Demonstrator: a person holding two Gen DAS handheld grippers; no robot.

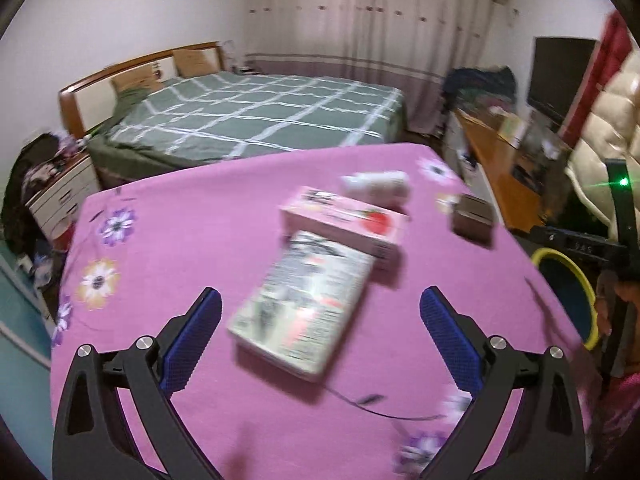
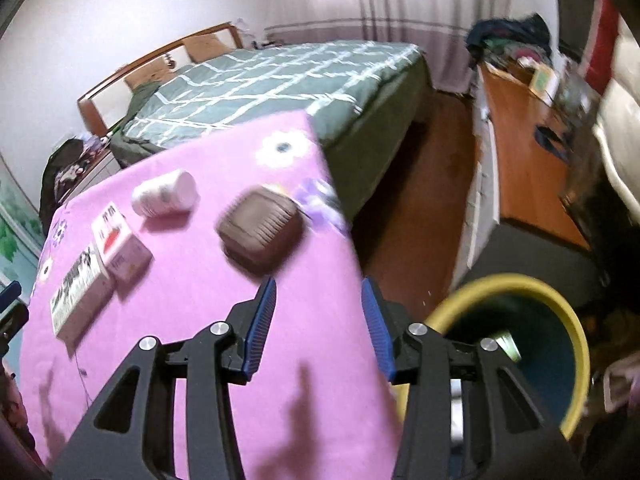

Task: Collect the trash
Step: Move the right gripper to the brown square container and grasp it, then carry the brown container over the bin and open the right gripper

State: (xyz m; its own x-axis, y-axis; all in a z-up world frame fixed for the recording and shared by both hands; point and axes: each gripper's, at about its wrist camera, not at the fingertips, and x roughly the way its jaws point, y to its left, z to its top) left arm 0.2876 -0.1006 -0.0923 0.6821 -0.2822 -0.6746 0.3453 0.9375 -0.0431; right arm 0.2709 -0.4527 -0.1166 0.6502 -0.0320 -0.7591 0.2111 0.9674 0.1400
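Four pieces of trash lie on the table (image 1: 168, 248), which is covered by a pink flowered cloth: a flat white printed box (image 1: 304, 304) nearest the left hand-held gripper (image 1: 320, 320), a pink carton (image 1: 344, 222) touching its far end, a white bottle (image 1: 378, 188) on its side just beyond that, and a brown case (image 2: 262, 230) near the table's right edge. The bin (image 2: 572, 332), yellow-rimmed and dark blue inside, stands on the floor just beside that edge, with something pale already lying in it. The left hand-held gripper hovers with its jaws spread wide, framing the white box without touching it, and nothing is between its pads. The right hand-held gripper (image 2: 318, 320) hangs over the table edge with its jaws about half open and empty, the brown case just ahead of it and the bin to its right. Both views are smeared by motion, so the main risk I judge is a hurried grasp. The white box is flat and broad, and the left jaws may close on its corner, or skid over it and push it into the pink carton, shifting both. The brown case sits close to the edge, so a glancing touch from the right jaws could knock it to the floor and miss the bin. A thin dark cord (image 1: 384, 410) lying on the cloth near the left jaws could also snag.
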